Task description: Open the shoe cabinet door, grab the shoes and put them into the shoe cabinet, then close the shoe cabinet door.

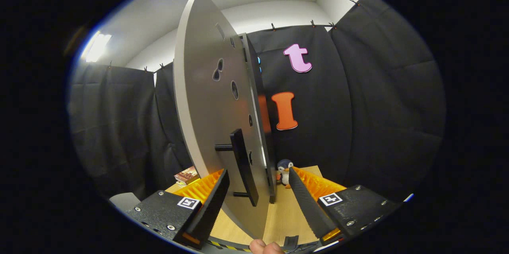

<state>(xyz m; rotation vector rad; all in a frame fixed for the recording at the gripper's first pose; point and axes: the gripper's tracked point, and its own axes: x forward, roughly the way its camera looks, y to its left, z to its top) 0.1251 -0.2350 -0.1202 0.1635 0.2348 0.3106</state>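
Observation:
The grey shoe cabinet door (206,99) stands swung out toward me, seen nearly edge-on. Its black bar handle (242,166) sticks out on two short posts. My gripper (258,171) is open, with the handle and the door's lower edge between its fingers. The left finger (212,202) lies left of the handle and the right finger (308,206) well to its right; neither presses on it. The dark edge of the cabinet body (254,83) shows just behind the door.
A light wooden tabletop (286,214) lies under the fingers. A small penguin toy (284,171) stands beyond the right fingertip, near the cabinet's foot. A few books (186,175) lie left of the door. A person's fingertip (264,247) shows below.

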